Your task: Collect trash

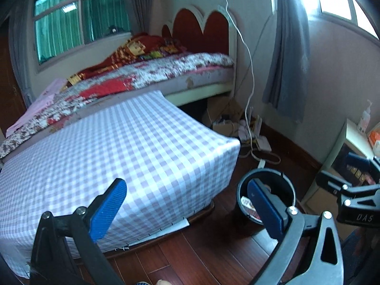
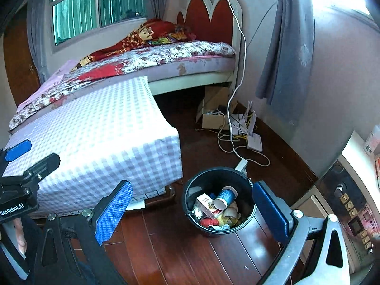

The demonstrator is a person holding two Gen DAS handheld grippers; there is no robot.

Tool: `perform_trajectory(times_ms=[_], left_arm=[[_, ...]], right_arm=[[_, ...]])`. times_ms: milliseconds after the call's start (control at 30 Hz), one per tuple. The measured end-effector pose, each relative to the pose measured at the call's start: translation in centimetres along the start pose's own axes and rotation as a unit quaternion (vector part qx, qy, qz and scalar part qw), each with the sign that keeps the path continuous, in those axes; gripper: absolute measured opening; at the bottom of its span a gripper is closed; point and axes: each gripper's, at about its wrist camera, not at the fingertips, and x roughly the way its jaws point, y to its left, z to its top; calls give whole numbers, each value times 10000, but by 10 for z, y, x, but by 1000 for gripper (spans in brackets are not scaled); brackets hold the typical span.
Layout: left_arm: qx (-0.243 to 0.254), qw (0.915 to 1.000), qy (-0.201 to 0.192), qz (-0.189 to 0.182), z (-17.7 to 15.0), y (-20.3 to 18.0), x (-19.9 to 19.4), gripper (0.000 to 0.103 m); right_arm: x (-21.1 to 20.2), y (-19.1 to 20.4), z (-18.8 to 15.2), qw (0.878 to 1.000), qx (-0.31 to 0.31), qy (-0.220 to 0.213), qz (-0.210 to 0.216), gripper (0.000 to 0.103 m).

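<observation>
Your left gripper [image 1: 187, 204] is spread wide and holds nothing, above the checked bench [image 1: 114, 147] beside the bed. Its right finger hides part of the bin [image 1: 285, 185] on the floor. Your right gripper [image 2: 192, 211] is also spread and empty. The bin holds a paper cup [image 2: 225, 197], a carton and crumpled scraps, hard to make out.

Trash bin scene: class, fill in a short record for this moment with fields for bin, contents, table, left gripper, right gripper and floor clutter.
bin: black trash bin, upright on the wooden floor, beside the table
contents: blue paper cup, small carton, crumpled wrappers
table: checked cloth covers it; top bare
left gripper: open, empty
right gripper: open, empty, above the bin
floor clutter: white router, cables, cardboard box by the bed
</observation>
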Motion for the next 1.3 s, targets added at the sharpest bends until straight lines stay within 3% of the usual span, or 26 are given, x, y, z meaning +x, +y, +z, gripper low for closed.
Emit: perform_trajectory(times_ms=[500,1300], left_arm=[[-210,9982,-554,62,-8,20,-62,102],[-249,9981,-567,14,-9,21,-64,102]], right_arm=[[-73,18,-13,9986,-51,-525,-39,102],[-68,24,-15,9988,-66,-480,-44,102]])
